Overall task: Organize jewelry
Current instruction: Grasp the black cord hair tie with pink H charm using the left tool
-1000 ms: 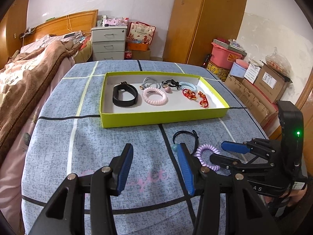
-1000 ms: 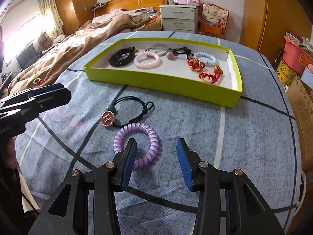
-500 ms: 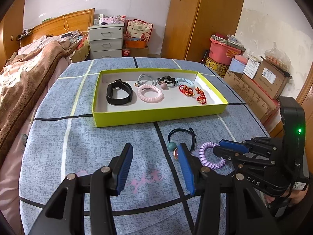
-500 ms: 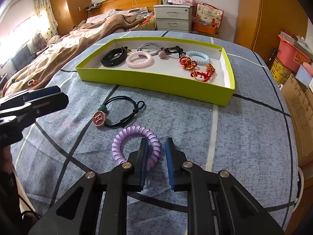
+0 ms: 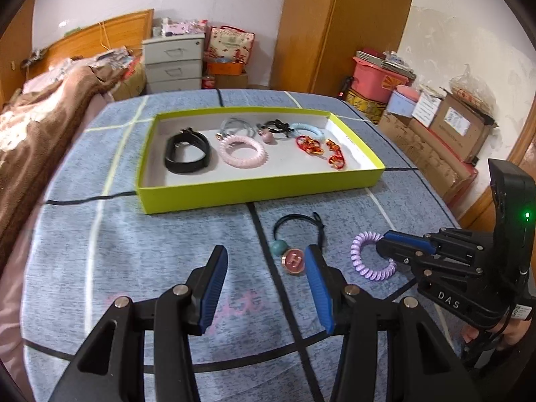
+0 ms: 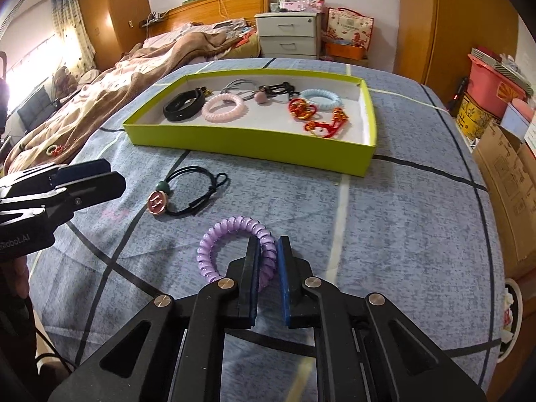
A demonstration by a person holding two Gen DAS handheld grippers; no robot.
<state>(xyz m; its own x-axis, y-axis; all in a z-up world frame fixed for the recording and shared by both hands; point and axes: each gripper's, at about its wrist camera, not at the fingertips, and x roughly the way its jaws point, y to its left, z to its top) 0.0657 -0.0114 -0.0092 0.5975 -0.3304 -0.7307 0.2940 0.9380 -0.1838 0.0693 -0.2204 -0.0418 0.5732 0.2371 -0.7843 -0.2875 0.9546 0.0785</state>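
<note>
The right gripper (image 6: 268, 251) has its fingers (image 6: 252, 268) pinched onto the near right arc of the purple spiral hair tie (image 6: 214, 238), which lies on the blue patterned surface (image 6: 402, 234). Just to the far left of it lies a black elastic hair tie (image 6: 197, 184) with a green bead and a round pink charm, untouched. The left gripper (image 5: 264, 284) hovers low over the surface with its fingers (image 5: 214, 288) spread wide and nothing between them; the pink charm sits just beside its right finger in the left wrist view. Farther away stands the lime-green tray (image 6: 254, 140), holding a black band (image 6: 182, 104), a pink spiral tie (image 6: 223, 107), a light blue spiral tie (image 6: 320, 98), grey and black elastics and red-and-gold knotted pieces (image 6: 315, 117).
</note>
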